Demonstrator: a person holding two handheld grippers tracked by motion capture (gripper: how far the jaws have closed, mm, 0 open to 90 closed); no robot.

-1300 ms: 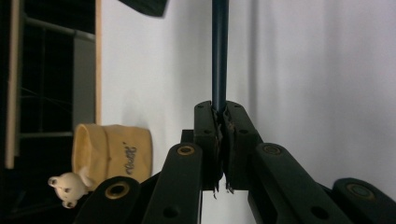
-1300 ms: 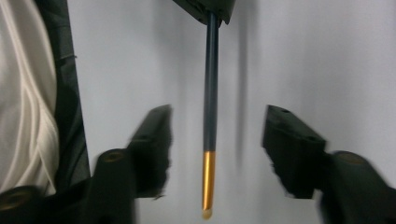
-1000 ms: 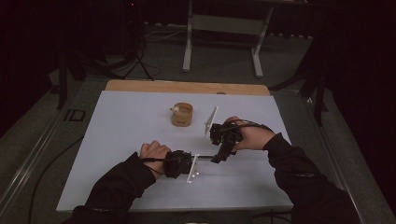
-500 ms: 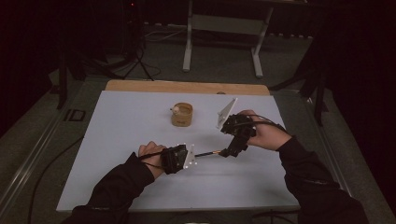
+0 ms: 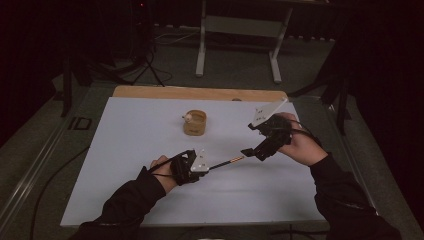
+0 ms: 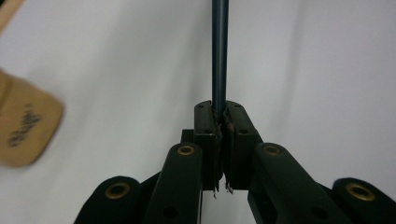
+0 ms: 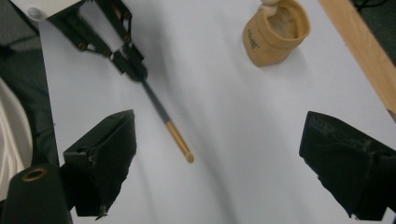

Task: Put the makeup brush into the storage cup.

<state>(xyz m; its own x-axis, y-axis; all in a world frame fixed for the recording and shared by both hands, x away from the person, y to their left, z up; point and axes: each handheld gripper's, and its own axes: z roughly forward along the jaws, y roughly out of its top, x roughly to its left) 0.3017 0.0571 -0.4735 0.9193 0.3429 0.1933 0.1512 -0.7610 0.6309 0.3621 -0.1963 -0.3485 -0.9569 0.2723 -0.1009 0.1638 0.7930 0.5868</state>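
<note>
Pen position decides what comes next. From the high view, the left claw (image 5: 204,165) pinches the dark end of a slim pen (image 5: 226,162), whose long axis runs level above the white surface (image 5: 125,150), out toward the right claw (image 5: 257,150). Its gold tip stops just short of that claw, with a small gap between them. The right claw has just been opening, and nothing sits between its jaws. A tan cup (image 5: 194,122) stands farther back, well apart from both hands.

Along the left gripper view, the left claw (image 6: 220,122) is pressed tight on the pen (image 6: 219,51). The dark shaft rises straight from between the pads, in line with the jaws. The tan cup (image 6: 25,126) blurs past at the left edge.

In the right gripper view, the right claw (image 7: 219,154) stands spread wide and bare of any load. The pen (image 7: 166,123) lies ahead of it, gold tip nearest and pointing between the jaws, shaft slanting back to the left claw (image 7: 135,70) that grips it. The cup (image 7: 275,30) sits beyond. I judge the left hand alone carries the pen now; any regrasp would need the right claw to come back along that axis.
</note>
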